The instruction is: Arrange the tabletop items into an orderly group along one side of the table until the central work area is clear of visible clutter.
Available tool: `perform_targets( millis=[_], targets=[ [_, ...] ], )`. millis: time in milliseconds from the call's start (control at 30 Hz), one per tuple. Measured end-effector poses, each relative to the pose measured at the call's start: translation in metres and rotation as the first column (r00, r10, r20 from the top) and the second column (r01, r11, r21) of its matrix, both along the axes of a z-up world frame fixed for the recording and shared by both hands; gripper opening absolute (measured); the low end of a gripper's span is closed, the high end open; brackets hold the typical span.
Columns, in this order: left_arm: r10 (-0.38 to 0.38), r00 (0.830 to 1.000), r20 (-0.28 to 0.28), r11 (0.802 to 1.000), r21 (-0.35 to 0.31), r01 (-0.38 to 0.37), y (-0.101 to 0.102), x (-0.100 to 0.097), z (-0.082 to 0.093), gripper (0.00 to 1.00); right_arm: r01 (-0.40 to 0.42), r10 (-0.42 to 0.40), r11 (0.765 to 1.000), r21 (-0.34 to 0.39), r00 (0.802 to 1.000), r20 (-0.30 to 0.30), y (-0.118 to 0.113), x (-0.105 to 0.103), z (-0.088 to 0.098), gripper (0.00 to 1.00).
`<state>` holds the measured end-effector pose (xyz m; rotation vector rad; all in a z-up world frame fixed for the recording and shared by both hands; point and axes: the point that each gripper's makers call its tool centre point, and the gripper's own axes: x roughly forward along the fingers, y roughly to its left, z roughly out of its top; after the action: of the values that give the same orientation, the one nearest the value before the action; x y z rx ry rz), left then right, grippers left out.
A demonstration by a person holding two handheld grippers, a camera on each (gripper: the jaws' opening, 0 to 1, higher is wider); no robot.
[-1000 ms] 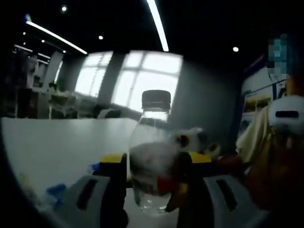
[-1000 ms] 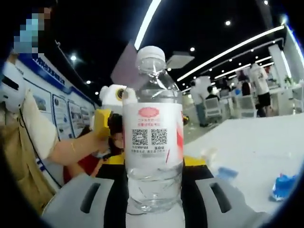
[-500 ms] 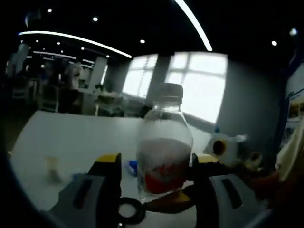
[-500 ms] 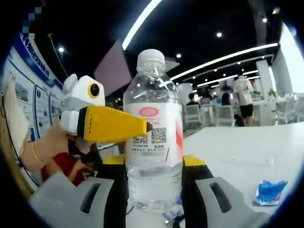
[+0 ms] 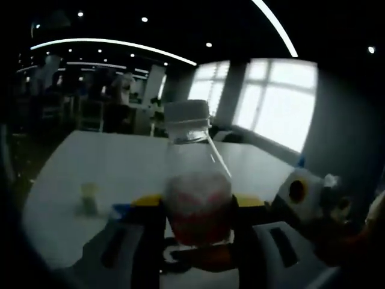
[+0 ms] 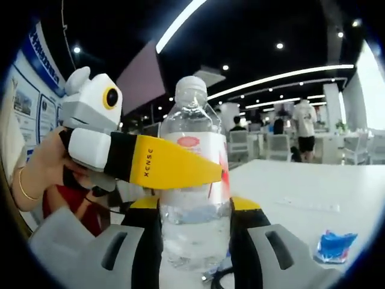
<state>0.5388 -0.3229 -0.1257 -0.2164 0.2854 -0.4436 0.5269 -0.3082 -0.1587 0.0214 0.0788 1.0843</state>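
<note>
Water bottle [image 6: 194, 192], clear, white cap, red-and-white label: stood upright between the jaws of the right claw [image 6: 195, 232], which was closed against its lower body. Left claw [image 6: 180, 171], yellow-tipped, entered the right gripper view from the left, lying across the bottle's label; its opening could not be told. White table [image 6: 313, 198] behind carried a blue wrapper [image 6: 332, 247]. In the left gripper view the bottle [image 5: 197, 192] stood between that claw's jaws.

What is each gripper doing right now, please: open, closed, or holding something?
Left gripper: closed on the water bottle.
Right gripper: closed on the same water bottle.
</note>
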Motion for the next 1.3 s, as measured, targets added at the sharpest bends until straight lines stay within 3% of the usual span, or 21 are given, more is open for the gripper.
perform_targets(
  millis=[233, 400, 567, 700, 767, 833, 933, 1100, 1300],
  targets=[
    [0.017, 1.000, -0.018, 1.000, -0.007, -0.017, 0.004, -0.003, -0.003, 0.39, -0.014, 0.014, 1.000, -0.016, 1.000, -0.003, 0.005, -0.001, -0.004, 0.42],
    [0.026, 1.000, 0.004, 0.999, 0.033, -0.027, 0.005, -0.005, -0.002, 0.37, -0.020, 0.020, 1.000, -0.006, 0.999, -0.027, 0.008, -0.003, -0.005, 0.44],
    [0.048, 0.999, 0.023, 0.999, 0.023, -0.048, 0.007, -0.005, 0.002, 0.37, -0.008, 0.009, 1.000, 0.007, 0.999, -0.036, 0.009, -0.001, -0.002, 0.45],
    [0.063, 0.998, 0.030, 0.997, 0.047, -0.065, 0.008, -0.006, 0.001, 0.37, 0.006, -0.005, 1.000, 0.014, 0.997, -0.073, 0.011, -0.001, -0.002, 0.46],
    [0.079, 0.996, 0.038, 0.992, 0.092, -0.082, 0.012, -0.006, -0.003, 0.37, 0.009, -0.007, 1.000, 0.027, 0.999, -0.053, 0.012, -0.001, 0.005, 0.47],
    [0.091, 0.995, 0.043, 0.991, 0.090, -0.095, 0.015, -0.006, -0.004, 0.36, 0.013, -0.013, 1.000, 0.012, 0.999, -0.042, 0.012, 0.000, 0.006, 0.55],
    [0.099, 0.994, 0.049, 0.993, 0.063, -0.102, 0.020, -0.005, 0.000, 0.36, 0.038, -0.042, 0.996, -0.075, 0.998, -0.052, 0.009, 0.004, -0.009, 0.69],
    [0.119, 0.991, 0.057, 0.989, 0.078, -0.123, 0.030, -0.005, 0.001, 0.36, 0.036, -0.049, 0.992, -0.121, 0.993, -0.110, 0.007, 0.001, -0.027, 0.78],
    [0.171, 0.984, 0.058, 0.981, 0.079, -0.175, 0.055, -0.001, 0.000, 0.36, 0.061, -0.079, 0.982, -0.181, 0.992, -0.095, 0.000, 0.003, -0.038, 0.94]
  ],
)
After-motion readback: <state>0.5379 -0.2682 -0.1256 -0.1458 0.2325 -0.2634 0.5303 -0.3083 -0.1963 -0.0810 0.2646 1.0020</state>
